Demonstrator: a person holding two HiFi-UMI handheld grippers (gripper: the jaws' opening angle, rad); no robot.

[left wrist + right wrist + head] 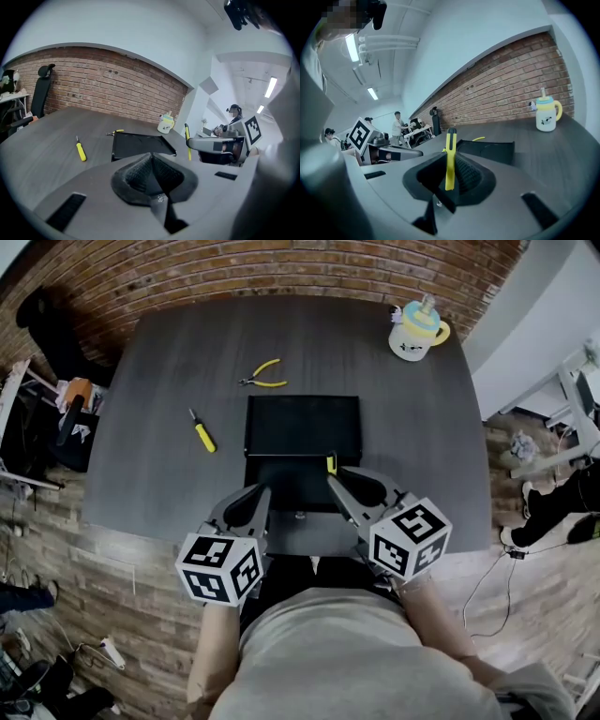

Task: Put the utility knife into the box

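The right tool [334,480] pinches a slim yellow utility knife [449,154] upright above the open black rectangular box [302,427]. The left tool [151,157] is pressed together, holding nothing.

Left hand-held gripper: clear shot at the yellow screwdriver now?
Probably yes. The left hand-held gripper is empty, jaws together; the screwdriver lies on bare table left of the box, nothing between. Jaws must open first.

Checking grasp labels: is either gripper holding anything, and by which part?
The right gripper clamps the utility knife by its lower half; the left gripper is shut, empty.
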